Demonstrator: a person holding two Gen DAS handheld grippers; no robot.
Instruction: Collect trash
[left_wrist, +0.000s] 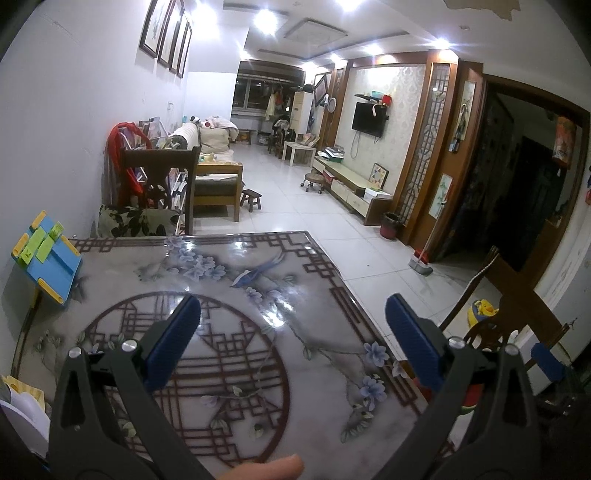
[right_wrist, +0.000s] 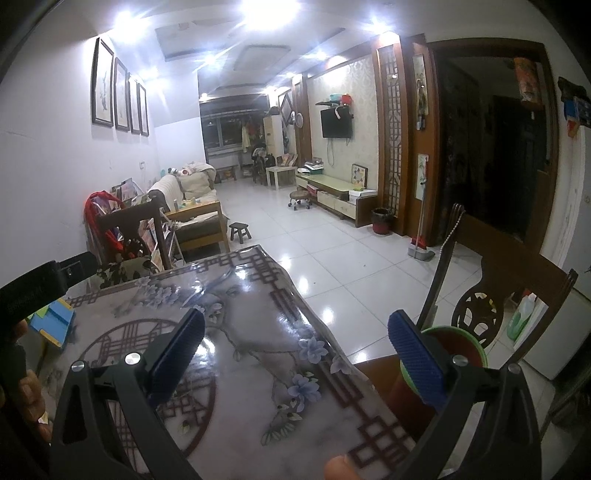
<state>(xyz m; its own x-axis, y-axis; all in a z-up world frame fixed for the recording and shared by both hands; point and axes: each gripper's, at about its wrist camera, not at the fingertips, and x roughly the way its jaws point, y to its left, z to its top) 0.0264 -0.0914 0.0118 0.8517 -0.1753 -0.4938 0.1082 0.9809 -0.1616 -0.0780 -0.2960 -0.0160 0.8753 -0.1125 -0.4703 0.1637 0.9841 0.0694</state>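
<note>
I am holding both claws over the patterned bench (left_wrist: 229, 280), whose visible top is showing no trash I can make out. The left claw (left_wrist: 293, 321) and right claw (right_wrist: 297, 334) are gaping wide, gripping nothing. I judge I am searching; next calls for sweeping toward the bin (right_wrist: 452, 341).

Red-brown bin (right_wrist: 382, 220) — upright, wallside

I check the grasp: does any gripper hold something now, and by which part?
Nothing is held. The left gripper and the right gripper are both open above the table.
</note>
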